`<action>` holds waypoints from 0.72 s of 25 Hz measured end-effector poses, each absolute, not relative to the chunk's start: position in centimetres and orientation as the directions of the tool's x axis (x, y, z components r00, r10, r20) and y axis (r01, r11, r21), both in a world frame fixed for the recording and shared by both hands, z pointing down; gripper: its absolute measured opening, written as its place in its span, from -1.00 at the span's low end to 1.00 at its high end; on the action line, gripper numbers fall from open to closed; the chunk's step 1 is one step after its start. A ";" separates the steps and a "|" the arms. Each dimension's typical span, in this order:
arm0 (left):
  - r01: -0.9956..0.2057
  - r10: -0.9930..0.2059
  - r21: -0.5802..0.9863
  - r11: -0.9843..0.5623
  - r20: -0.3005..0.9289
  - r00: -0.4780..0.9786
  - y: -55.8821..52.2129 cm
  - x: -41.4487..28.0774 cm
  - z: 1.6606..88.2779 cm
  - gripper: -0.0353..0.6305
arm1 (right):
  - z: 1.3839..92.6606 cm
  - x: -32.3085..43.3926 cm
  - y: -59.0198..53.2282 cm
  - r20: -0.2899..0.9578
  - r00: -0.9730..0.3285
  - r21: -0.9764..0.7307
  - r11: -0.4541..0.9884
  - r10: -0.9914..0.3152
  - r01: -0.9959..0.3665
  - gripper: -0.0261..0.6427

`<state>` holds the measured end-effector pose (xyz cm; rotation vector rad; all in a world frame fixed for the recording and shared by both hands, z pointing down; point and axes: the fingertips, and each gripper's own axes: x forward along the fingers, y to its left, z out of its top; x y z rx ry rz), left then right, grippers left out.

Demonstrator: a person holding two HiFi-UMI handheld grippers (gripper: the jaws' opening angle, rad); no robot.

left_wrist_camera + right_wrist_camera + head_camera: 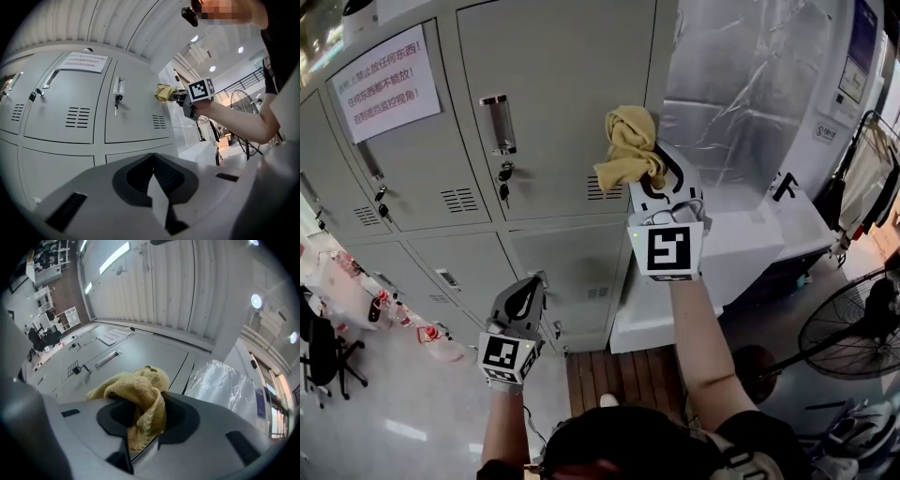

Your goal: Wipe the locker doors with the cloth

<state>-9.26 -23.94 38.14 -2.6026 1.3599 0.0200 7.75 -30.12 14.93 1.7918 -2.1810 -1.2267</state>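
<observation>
Cloth [630, 148] up high, a yellow bunch clamped in the fingers of the right gripper [659, 173]. In the right gripper view the cloth [143, 394] spills out at 12 o'clock over the fingers, and a tail runs down the slot between them. It sits at the right edge of the upper locker door [553, 94], with the vent slots [602, 187] at 7 o'clock from it. I cannot tell whether it touches the door. The bunch hides the right fingertips. At 7 o'clock from the right gripper, the left gripper [522, 302] hangs low before the lower doors, its fingers together on nothing. From its own view the cloth [164, 92] is small and far off at 12 o'clock.
</observation>
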 end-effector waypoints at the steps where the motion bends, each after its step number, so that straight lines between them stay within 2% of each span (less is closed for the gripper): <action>1: -0.813 -0.810 -0.177 -0.555 -0.108 0.577 -24.4 -9.1 38.0 -0.87 | 14.0 7.8 -30.5 -0.437 -0.318 0.608 -0.016 -0.842 -0.794 -0.52; 18: -0.801 -0.795 -0.204 -0.564 -0.129 0.593 -26.9 -7.9 37.1 -0.87 | -0.2 7.5 -31.9 -0.580 -0.290 0.636 -0.201 -0.761 -0.745 -0.52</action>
